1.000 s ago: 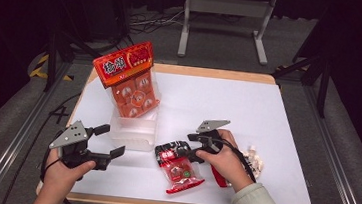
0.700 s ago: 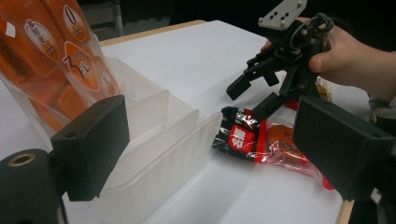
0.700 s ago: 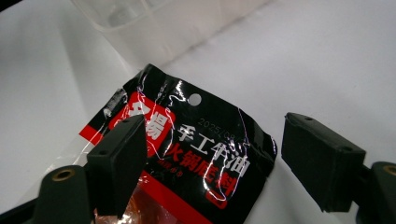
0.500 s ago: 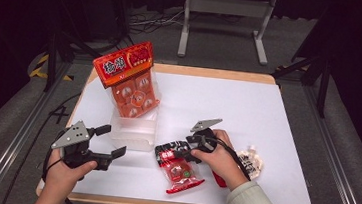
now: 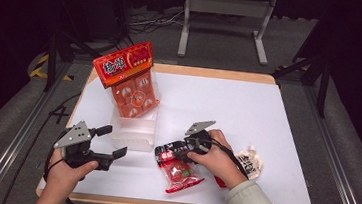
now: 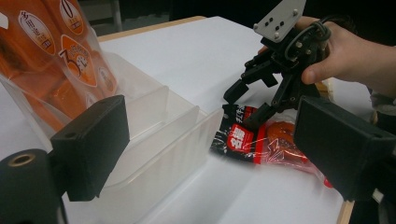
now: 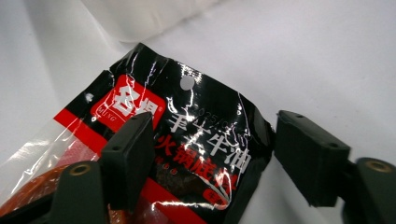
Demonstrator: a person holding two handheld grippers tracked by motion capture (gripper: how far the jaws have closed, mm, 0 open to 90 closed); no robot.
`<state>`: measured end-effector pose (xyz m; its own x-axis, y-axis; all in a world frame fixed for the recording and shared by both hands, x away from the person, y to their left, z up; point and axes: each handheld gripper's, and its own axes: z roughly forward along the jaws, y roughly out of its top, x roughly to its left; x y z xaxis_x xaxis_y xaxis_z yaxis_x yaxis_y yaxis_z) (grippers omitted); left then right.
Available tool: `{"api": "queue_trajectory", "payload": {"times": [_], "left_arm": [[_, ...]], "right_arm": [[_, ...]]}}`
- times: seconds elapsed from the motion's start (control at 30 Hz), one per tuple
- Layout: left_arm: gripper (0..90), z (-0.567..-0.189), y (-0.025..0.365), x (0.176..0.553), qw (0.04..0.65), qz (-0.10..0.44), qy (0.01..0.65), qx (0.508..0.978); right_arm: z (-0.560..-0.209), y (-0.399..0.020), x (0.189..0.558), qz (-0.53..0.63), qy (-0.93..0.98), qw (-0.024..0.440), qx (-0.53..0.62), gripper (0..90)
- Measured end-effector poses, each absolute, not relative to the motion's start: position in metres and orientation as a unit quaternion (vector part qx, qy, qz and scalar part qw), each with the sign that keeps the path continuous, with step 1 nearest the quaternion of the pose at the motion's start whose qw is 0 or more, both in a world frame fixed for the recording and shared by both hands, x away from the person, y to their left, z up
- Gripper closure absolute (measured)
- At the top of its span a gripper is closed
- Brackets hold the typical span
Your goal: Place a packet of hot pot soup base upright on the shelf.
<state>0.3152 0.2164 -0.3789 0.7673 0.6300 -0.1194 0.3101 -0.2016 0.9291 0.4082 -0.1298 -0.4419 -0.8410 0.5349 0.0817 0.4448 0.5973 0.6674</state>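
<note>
Hotpot-base sachet [image 5: 177,167] flat on worktop [image 5: 248,113]; right gripper [image 5: 173,149] tilted down, jaws closing astride its black top, pads not yet pressing. Left gripper [image 5: 107,142] level, open, empty. Right gripper view reads sachet's lettering.

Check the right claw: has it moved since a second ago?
Yes, slightly. The right claw has dipped toward the table's near edge, onto the black end of the red sauce packet, judged against the clear bin. Its jaws have been closing around that end.

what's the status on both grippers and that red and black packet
Left gripper open, idle beside clear bin. Right gripper closing around red-black packet, not yet clamped. Nothing in the way.
</note>
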Motion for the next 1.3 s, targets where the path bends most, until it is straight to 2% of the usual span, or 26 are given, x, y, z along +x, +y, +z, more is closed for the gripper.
{"api": "queue_trajectory", "payload": {"times": [0.1, 0.47, 0.57, 0.6, 0.63, 0.9, 1.07, 1.3], "left_arm": [[11.8, -0.379, 0.215, 0.315, 0.552, 0.141, 0.311, 0.761], [11.8, -0.380, 0.214, 0.316, 0.551, 0.142, 0.308, 0.763], [11.8, -0.380, 0.213, 0.316, 0.552, 0.140, 0.309, 0.762], [11.8, -0.380, 0.213, 0.316, 0.552, 0.140, 0.309, 0.762], [11.8, -0.380, 0.213, 0.316, 0.551, 0.141, 0.307, 0.763], [11.8, -0.381, 0.214, 0.316, 0.553, 0.138, 0.311, 0.761], [11.8, -0.380, 0.215, 0.314, 0.552, 0.140, 0.313, 0.760], [11.8, -0.380, 0.212, 0.314, 0.552, 0.138, 0.309, 0.762]], "right_arm": [[-0.441, -0.130, 0.406, 0.345, 0.896, 0.092, 0.266, 45.0], [-0.441, -0.129, 0.402, 0.343, 0.894, 0.115, 0.265, 62.9], [-0.441, -0.128, 0.400, 0.346, 0.894, 0.109, 0.261, 75.4], [-0.441, -0.128, 0.400, 0.349, 0.895, 0.096, 0.261, 85.9], [-0.441, -0.128, 0.401, 0.354, 0.895, 0.078, 0.260, 89.1], [-0.436, -0.128, 0.400, 0.364, 0.895, 0.066, 0.251, 89.8], [-0.415, -0.138, 0.397, 0.421, 0.872, 0.040, 0.246, 89.6], [-0.388, -0.151, 0.385, 0.472, 0.851, 0.049, 0.223, 89.7]]}}
